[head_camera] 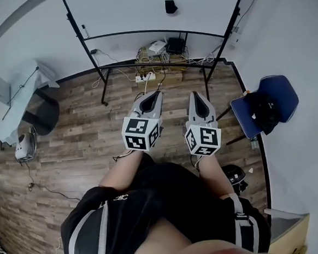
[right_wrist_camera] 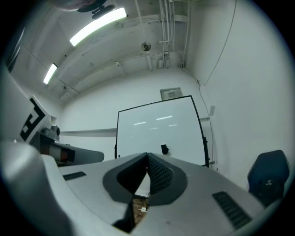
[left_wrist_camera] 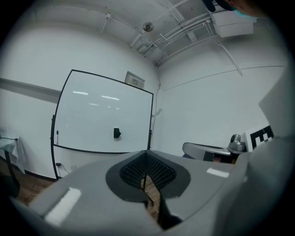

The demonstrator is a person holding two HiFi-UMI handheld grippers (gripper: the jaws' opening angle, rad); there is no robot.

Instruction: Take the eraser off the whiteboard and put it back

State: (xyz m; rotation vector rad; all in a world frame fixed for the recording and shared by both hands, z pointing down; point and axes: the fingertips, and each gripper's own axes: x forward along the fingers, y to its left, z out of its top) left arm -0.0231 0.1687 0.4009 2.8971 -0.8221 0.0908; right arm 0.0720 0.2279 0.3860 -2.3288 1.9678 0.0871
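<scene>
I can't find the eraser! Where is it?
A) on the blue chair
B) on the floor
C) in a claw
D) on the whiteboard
D: the small dark eraser is stuck on the whiteboard.

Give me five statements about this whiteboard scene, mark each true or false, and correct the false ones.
1. The eraser sits on the whiteboard. True.
2. The right gripper holds the eraser. False: its jaws are together with nothing between them.
3. A blue chair stands to the right of the whiteboard in the head view. True.
4. The left gripper has its jaws wide apart. False: they are together and empty.
5. Cables lie on the floor beneath the whiteboard. True.
</scene>
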